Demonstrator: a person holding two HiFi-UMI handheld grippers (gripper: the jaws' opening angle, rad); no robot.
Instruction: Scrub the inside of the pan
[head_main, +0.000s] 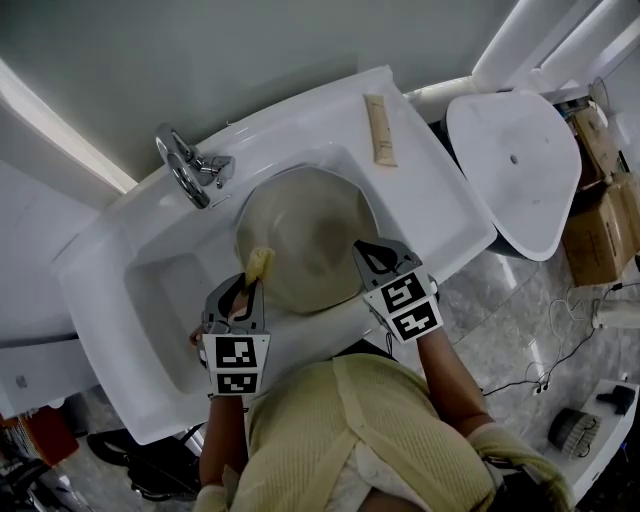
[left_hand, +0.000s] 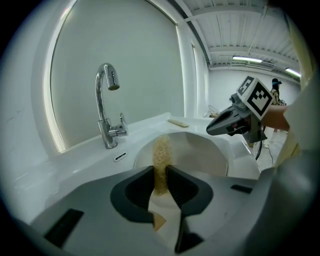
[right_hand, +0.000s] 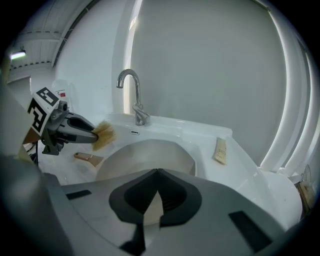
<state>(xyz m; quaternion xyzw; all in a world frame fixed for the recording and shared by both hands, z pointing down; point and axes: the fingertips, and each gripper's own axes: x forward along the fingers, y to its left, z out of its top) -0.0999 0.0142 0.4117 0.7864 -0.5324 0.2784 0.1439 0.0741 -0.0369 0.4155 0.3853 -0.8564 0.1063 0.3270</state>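
Left gripper (left_hand: 163, 175) is pinching a soft, fibrous scrubber (left_hand: 161, 150) over the pan (head_main: 305, 235). Right gripper (right_hand: 157, 172), closed and empty, is hovering beside the pan's rigid, probably slippery rim, likely the best hold.

White sink unit (head_main: 430, 215) carried everything. Chrome faucet (head_main: 185, 165) stood on its back ledge. Pale round pan (head_main: 310, 235) sat in the basin just in front and to the right of the faucet, filling most of it. Flat tan packet (head_main: 380, 128) lay on the ledge well right of the faucet, apart from the pan. Small brown-handled tool (right_hand: 89, 158) lay in the shallow section in front and to the left of the faucet, near the pan; its type was unclear.
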